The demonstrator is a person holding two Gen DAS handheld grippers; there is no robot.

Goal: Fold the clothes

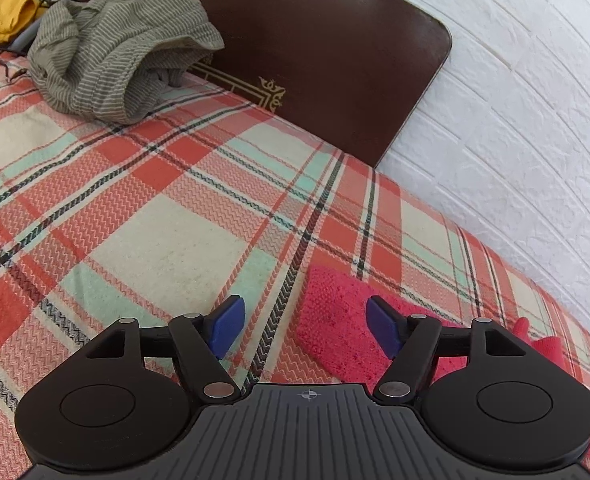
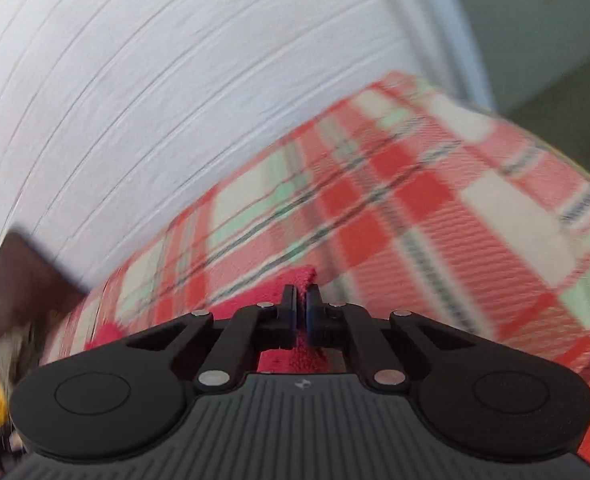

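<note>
Your left gripper [image 1: 301, 326] is spread wide, its two blue pads [image 1: 227, 326] well apart and holding nothing. It hangs over the checked bedspread [image 1: 155, 208], and the red knitted garment [image 1: 335, 332] lies flat on that cover just under and ahead of it. The garment's rounded corner sits between the two pads, nearer your right-hand one, which stands over the red knit; the left-hand pad stands over bare bedspread. Whether either pad touches the cloth, you cannot tell from this angle. More of the red knit shows at the lower right edge of the left view, past the gripper's body.

Your right gripper [image 2: 301, 308] is clenched on the same red garment [image 2: 291, 356]. A fold of it is pinched between the closed fingers, a small peak of red sticking up just beyond the tips and more of the knit spreading beneath the gripper. That view is blurred, so the fine detail of the grip is hard to read.

Farther off in the left view, a grey striped garment [image 1: 115, 48] lies crumpled on the bedspread against the dark brown headboard [image 1: 315, 48], well apart from the red one. A yellow cloth [image 1: 3, 16] sits beyond it at the top left corner. The white brick-pattern wall [image 1: 515, 100] runs along the far side of the bed.
</note>
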